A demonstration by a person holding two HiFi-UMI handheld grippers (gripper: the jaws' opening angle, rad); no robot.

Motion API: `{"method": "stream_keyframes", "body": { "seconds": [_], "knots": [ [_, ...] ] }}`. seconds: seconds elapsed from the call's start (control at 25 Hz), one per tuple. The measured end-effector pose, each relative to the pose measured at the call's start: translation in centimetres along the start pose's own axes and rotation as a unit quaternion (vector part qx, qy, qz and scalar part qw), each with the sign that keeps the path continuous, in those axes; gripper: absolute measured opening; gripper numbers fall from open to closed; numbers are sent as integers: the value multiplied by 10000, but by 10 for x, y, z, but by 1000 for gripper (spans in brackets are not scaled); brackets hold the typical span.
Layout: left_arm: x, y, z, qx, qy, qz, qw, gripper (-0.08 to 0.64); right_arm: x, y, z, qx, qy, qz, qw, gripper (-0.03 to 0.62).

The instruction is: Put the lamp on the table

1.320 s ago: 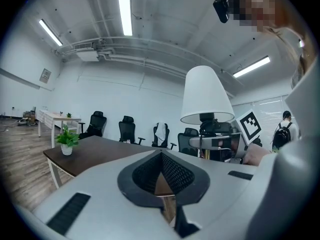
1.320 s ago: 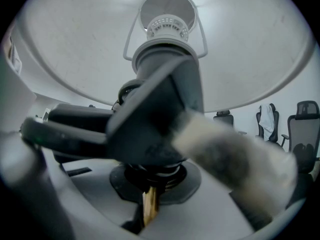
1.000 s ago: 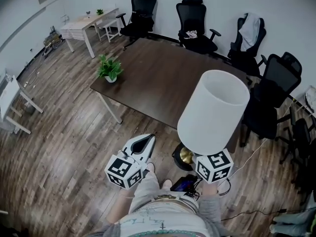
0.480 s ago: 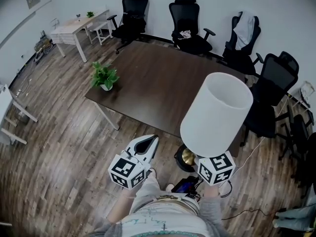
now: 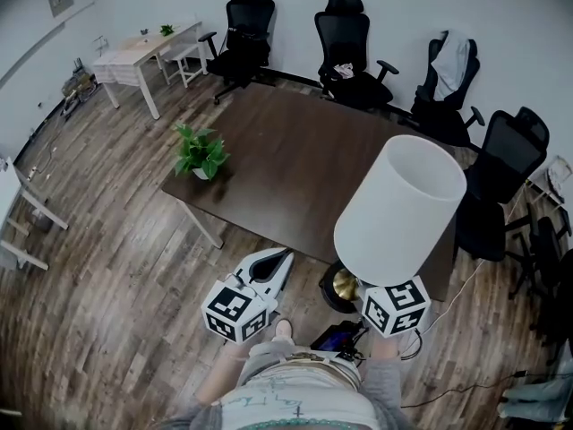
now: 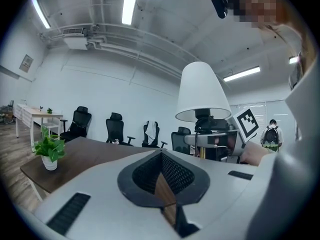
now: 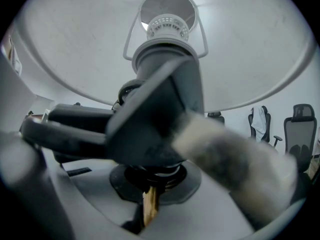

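The right gripper [image 7: 149, 204] clamps the lamp [image 5: 400, 209] by its brass stem, under the white shade. The lamp is upright beside the dark table [image 5: 295, 164] — the left gripper [image 5: 277, 262] has its jaws together, empty.

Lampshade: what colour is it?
The lampshade is plain white. The head view shows it best.

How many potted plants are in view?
2. One potted plant stands on the dark table near its left corner; a smaller one on the pale desk far back. The lampshade may hide more.
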State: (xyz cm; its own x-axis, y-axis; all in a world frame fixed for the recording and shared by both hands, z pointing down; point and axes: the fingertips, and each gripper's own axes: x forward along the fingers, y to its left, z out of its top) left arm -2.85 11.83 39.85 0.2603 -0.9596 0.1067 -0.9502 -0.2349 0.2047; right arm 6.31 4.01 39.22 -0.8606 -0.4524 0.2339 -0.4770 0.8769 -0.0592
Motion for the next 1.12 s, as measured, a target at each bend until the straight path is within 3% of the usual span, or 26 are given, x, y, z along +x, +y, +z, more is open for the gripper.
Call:
{"method": "stream_keyframes", "body": {
  "seconds": [0.44,1.12],
  "knots": [
    [-2,47,-3,-95,99,-183,9997,12,44,13,2,76,-34,-123,9999,17],
    [29,82,6,-137,206,-143,9996,12,90,-17,18,84,28,-60,9999,17]
  ]
}}
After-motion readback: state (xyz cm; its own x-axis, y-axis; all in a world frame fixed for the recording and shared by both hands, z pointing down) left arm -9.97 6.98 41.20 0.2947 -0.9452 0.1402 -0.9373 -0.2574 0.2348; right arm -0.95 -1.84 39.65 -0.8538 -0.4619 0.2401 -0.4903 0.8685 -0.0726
